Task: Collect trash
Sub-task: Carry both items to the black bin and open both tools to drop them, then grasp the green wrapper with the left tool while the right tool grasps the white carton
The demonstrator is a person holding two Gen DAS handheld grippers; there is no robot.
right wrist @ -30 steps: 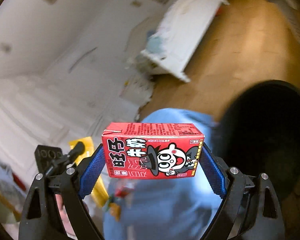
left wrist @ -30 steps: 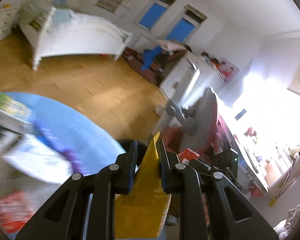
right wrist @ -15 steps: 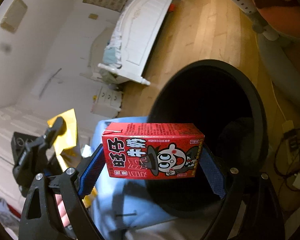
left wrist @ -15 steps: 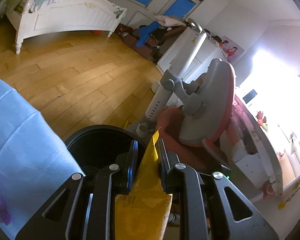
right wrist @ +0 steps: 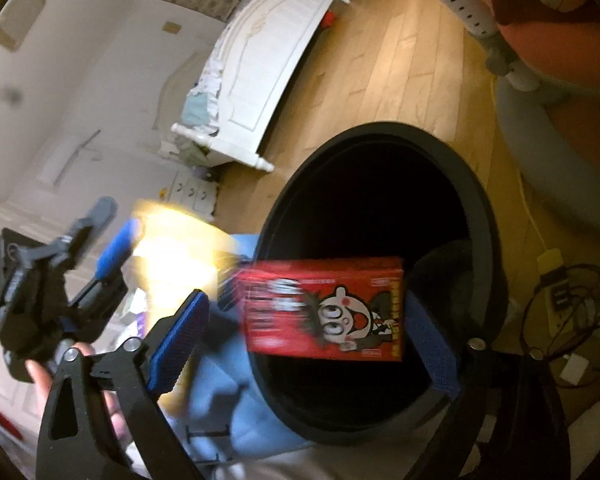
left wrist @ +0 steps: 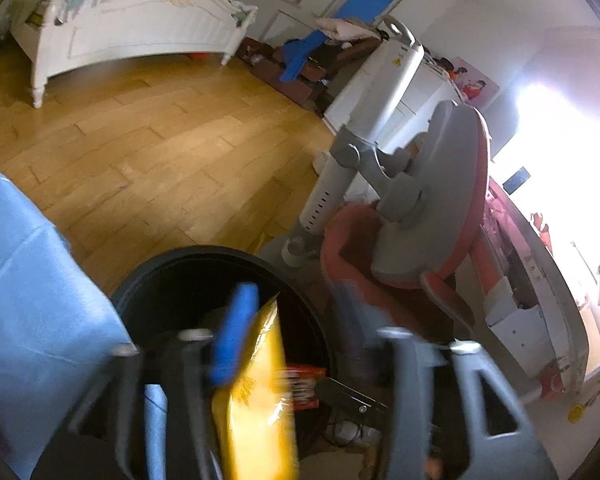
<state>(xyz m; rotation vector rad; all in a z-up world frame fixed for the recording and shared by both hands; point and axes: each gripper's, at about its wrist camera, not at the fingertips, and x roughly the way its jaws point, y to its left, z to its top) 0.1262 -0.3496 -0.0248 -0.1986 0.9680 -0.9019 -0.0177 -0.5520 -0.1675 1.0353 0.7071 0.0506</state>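
Observation:
A black round trash bin (right wrist: 380, 272) stands on the wood floor beside the blue-covered table; it also shows in the left wrist view (left wrist: 188, 280). My right gripper (right wrist: 312, 320) is open above the bin mouth. The red milk carton (right wrist: 324, 312) hangs loose between its spread fingers, clear of the left pad. My left gripper (left wrist: 300, 332) is open over the bin. The yellow snack bag (left wrist: 260, 392) lies against its left blue pad, blurred. The left gripper and yellow bag also show in the right wrist view (right wrist: 112, 248). The red carton shows in the left wrist view (left wrist: 300, 388).
A red and grey desk chair (left wrist: 416, 240) stands just right of the bin. A white bed (left wrist: 132, 36) is across the wood floor. The blue tablecloth (left wrist: 32, 312) is at the bin's left. Cables (right wrist: 572, 312) lie on the floor right of the bin.
Both grippers have opened over the bin. The red carton has come free of the right fingers and shifted right. The yellow bag is loose in the left gripper.

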